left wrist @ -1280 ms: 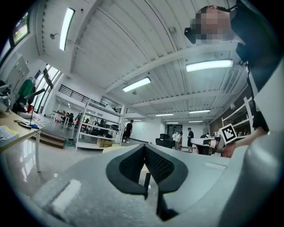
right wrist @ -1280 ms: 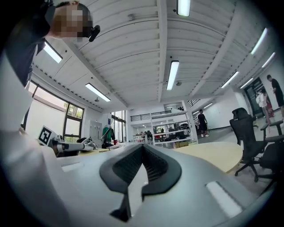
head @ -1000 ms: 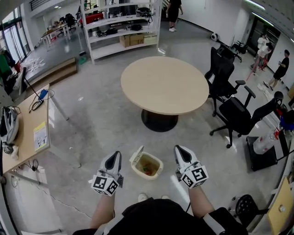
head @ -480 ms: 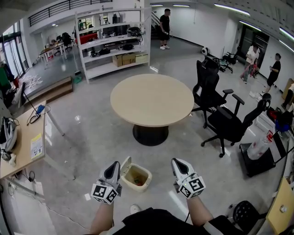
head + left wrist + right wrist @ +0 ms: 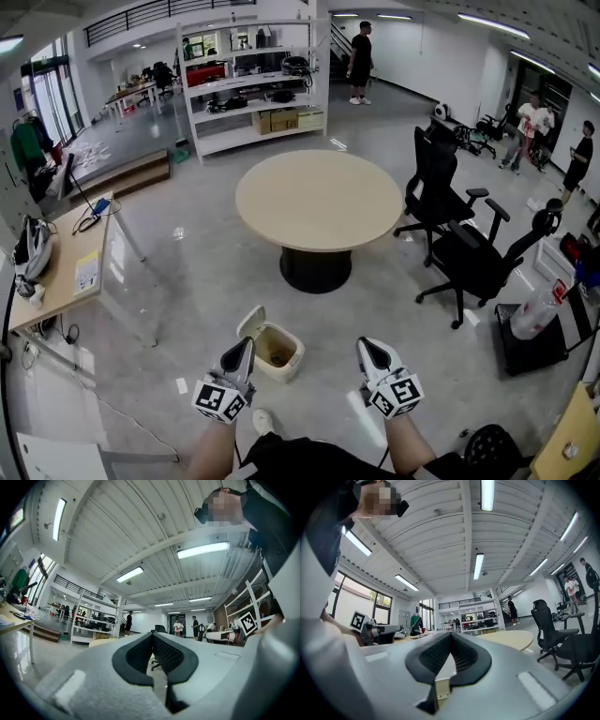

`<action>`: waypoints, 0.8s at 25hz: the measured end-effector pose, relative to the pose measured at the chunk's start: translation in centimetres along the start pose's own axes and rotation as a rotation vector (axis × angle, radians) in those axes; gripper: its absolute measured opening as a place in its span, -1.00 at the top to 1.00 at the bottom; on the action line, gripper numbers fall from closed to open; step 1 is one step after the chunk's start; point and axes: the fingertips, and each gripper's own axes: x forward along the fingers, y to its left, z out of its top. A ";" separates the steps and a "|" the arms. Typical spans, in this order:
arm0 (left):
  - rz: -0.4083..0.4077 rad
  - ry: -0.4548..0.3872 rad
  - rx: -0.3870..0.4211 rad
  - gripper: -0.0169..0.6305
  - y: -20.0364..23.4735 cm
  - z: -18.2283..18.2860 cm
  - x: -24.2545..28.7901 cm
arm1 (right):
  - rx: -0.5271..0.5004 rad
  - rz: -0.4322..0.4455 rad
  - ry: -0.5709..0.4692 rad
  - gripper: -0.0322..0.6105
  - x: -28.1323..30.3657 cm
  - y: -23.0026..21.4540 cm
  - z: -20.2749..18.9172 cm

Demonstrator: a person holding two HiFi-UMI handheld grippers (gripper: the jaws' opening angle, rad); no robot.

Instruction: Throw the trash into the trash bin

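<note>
**Both grippers closed and empty, trash bin open on the floor between them**

In the head view the left gripper (image 5: 244,345) and the right gripper (image 5: 367,347) are held out side by side in front of the person, well apart, both pointing away from the body; each carries its marker cube at the near end.

In the left gripper view the two dark ribbed pads meet at the tips and nothing sits between them; the right gripper view shows the same, with its jaws together and holding nothing. In that right view a cream-coloured piece shows through the gap below the closed tips; it lies beyond the jaws, not in them.

The trash bin (image 5: 289,364) stands on the grey floor between the two grippers, just beside the left one and further from the right; it is cream, and its lid (image 5: 249,323) is tipped up and open on the side nearer the left gripper. Something brownish lies inside, too small to make out.

Beyond the bin stands a round table (image 5: 319,199) on a dark base; its top is bare. Two black office chairs (image 5: 473,267) are to its right; a white shelf rack (image 5: 248,89) stands further back, and a wooden desk (image 5: 66,272) runs along the left edge.
</note>
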 end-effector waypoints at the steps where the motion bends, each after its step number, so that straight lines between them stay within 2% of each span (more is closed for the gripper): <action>1: 0.005 0.006 0.002 0.94 -0.1 -0.3 -0.5 | 0.001 0.001 -0.003 0.88 -0.4 0.0 0.1; 6: 0.027 0.027 0.002 0.94 0.4 -0.6 -2.2 | 0.005 0.004 -0.005 0.88 -1.4 0.7 0.2; 9: -0.003 0.016 -0.006 0.94 0.2 -0.4 -2.5 | 0.022 -0.012 0.002 0.88 -1.6 1.3 -0.2; 14: -0.052 0.052 -0.008 0.94 0.6 -0.5 -4.0 | 0.054 -0.061 -0.008 0.88 -1.6 2.3 -0.4; 20: -0.033 0.012 -0.018 0.94 3.3 1.0 -4.4 | 0.017 -0.080 -0.016 0.89 -0.2 3.3 0.1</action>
